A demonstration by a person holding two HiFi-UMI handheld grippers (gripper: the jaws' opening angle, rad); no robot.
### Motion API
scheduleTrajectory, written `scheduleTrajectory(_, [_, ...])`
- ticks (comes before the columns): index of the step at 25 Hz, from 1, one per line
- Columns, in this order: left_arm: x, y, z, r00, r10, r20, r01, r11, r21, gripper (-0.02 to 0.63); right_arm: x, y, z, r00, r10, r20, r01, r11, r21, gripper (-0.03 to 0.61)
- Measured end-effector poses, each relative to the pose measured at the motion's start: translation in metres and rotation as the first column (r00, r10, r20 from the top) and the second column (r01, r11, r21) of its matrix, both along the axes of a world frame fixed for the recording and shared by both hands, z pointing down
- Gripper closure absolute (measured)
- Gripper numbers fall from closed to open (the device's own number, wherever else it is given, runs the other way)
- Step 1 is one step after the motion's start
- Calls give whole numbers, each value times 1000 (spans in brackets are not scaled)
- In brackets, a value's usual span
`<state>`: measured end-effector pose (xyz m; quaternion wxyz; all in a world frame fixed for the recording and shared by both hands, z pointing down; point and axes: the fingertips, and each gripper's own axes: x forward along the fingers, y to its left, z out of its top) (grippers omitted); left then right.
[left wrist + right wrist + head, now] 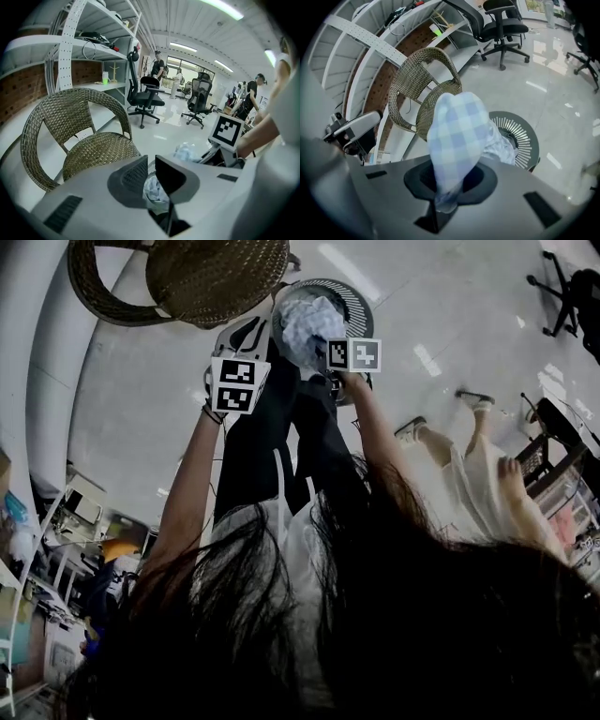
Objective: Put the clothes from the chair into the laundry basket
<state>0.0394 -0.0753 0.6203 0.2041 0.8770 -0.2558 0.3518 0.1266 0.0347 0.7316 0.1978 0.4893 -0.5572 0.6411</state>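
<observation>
A pale blue checked cloth (309, 324) hangs over the round slatted laundry basket (352, 298), bunched above its opening. My right gripper (450, 177) is shut on that cloth (457, 131), which bulges up out of the jaws above the basket (525, 136). My left gripper (151, 171) stands to the left of the basket with its jaws almost together and a crumpled bit of cloth (154, 187) in the slit between them. The wicker chair (216, 277) behind the basket has a bare seat (93, 150). In the head view the left gripper (248, 334) and right gripper (328, 351) flank the cloth.
White curved shelving (70, 56) runs behind the chair. Black office chairs (145, 98) stand farther off on the glossy floor, with people beyond them. A person in white (478, 456) stands to the right of me. My own dark trouser legs (281, 446) are just short of the basket.
</observation>
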Motion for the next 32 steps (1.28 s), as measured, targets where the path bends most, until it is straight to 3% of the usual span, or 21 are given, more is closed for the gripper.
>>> scheduleTrajectory(10, [10, 1, 35, 998, 59, 1, -59, 998, -35, 552, 11, -24, 51, 998, 6, -64, -8, 1000, -23, 502])
scheduleTrajectory(12, [12, 4, 37, 997, 77, 2, -77, 996, -39, 554, 13, -22, 59, 996, -35, -86, 30, 998, -52, 346])
scheduleTrajectory(15, [12, 9, 40, 996, 95, 2, -94, 994, -47, 552, 13, -19, 61, 993, -71, -90, 66, 996, -60, 341])
scheduleTrajectory(27, [11, 11, 44, 997, 76, 8, -75, 996, -45, 552, 9, -13, 55, 998, -24, -52, 23, 1000, -13, 341])
scheduleTrajectory(32, [9, 14, 41, 997, 74, 8, -74, 996, -42, 552, 9, -19, 41, 998, 13, -53, -11, 999, 48, 341])
